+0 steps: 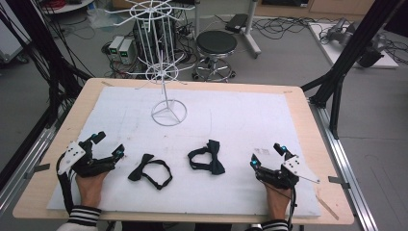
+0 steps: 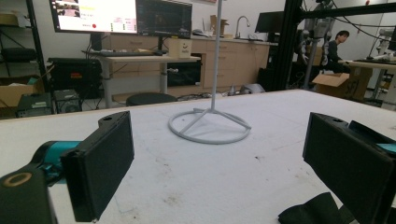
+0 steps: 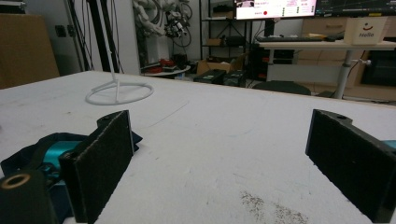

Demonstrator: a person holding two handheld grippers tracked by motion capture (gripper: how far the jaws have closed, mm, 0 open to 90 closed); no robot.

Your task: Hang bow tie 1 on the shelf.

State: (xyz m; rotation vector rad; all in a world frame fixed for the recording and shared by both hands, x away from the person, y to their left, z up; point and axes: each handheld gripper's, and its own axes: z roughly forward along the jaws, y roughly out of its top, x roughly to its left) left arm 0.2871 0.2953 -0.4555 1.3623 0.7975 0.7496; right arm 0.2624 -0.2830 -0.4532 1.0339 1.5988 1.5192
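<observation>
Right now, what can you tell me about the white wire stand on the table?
The white wire stand looks like thin painted metal. A flat ring base with three spokes sits on the white mat at the table's far side. One slim pole rises upright from its middle to two spoked wheels with hooks, a small one low and a bigger one on top. Nothing hangs on it and nothing touches it except the mat. The two black bow ties lie nearer the person.

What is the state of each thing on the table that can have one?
Left bow tie: lying flat, strap looped, not held.
Right bow tie: lying flat, not held.
White wire display stand: upright, hooks bare.
Left hand-held gripper: open, holding nothing.
Right hand-held gripper: open, holding nothing.
</observation>
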